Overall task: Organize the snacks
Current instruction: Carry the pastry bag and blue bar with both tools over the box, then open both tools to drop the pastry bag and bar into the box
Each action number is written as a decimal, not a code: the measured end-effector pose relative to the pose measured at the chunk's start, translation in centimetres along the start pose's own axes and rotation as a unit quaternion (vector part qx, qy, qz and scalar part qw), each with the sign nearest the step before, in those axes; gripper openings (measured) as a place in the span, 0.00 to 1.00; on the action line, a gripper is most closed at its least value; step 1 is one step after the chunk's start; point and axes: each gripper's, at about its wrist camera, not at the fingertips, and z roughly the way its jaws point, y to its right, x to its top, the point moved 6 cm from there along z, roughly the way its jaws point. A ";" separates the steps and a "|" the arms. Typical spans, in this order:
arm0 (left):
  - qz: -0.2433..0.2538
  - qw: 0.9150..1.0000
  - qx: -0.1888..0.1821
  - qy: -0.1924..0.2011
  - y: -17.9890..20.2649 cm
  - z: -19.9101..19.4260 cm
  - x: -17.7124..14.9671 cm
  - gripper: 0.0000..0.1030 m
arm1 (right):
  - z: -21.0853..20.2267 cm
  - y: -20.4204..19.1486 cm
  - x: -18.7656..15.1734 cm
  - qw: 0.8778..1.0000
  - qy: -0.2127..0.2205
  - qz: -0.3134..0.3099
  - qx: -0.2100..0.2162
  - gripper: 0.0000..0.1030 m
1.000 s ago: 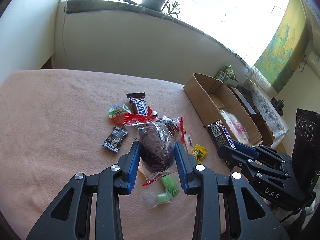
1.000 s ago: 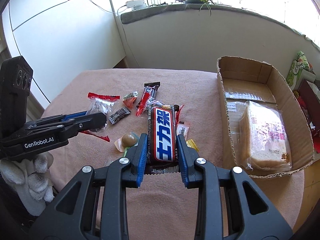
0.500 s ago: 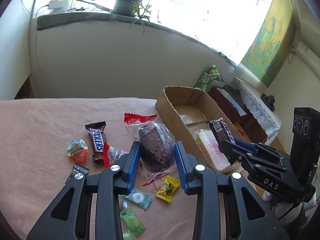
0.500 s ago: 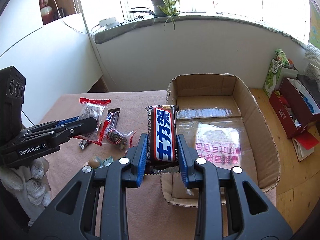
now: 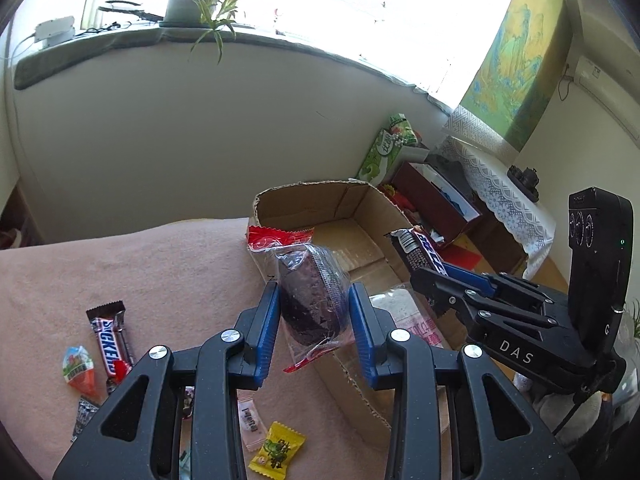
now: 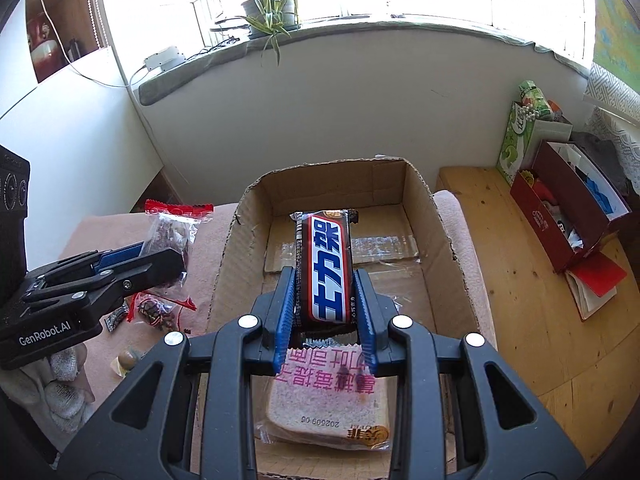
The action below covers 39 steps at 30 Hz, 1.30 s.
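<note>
My left gripper [image 5: 314, 300] is shut on a dark purple cake in a clear wrapper with a red edge [image 5: 310, 292], held over the left wall of the cardboard box [image 5: 304, 200]. My right gripper [image 6: 325, 284] is shut on a brown chocolate bar with blue lettering [image 6: 326, 264], held above the inside of the cardboard box [image 6: 436, 232]. A bagged slice of bread [image 6: 332, 404] lies on the box floor under the bar. In the left wrist view the right gripper [image 5: 430, 276] with the chocolate bar [image 5: 420, 250] hangs over the box. In the right wrist view the left gripper [image 6: 160, 256] carries the cake [image 6: 168, 236].
Loose snacks stay on the pink cloth [image 5: 140, 280]: a Snickers bar [image 5: 108, 340], an orange sweet [image 5: 78, 368], a yellow sweet [image 5: 276, 450], a pink sachet [image 5: 250, 424]. A red open box [image 6: 560, 216] and green packet [image 6: 520, 136] stand on the wooden floor right of the table.
Both grippers have carried their snacks to the right, from over the snack pile to over the cardboard box. Each grip has stayed the same.
</note>
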 end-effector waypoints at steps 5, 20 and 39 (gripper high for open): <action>0.007 1.000 -0.006 -0.011 0.7 1.4 0.5 0.32 | 1.1 1.5 0.3 1.000 -0.007 0.005 -0.010 0.29; 0.025 0.999 -0.009 -0.020 1.7 1.7 0.5 0.34 | 1.5 3.5 0.4 0.999 -0.003 0.025 -0.021 0.45; 0.024 1.000 0.000 0.012 1.3 -3.0 0.6 0.56 | -2.8 2.5 -0.5 0.999 0.019 0.032 -0.024 0.51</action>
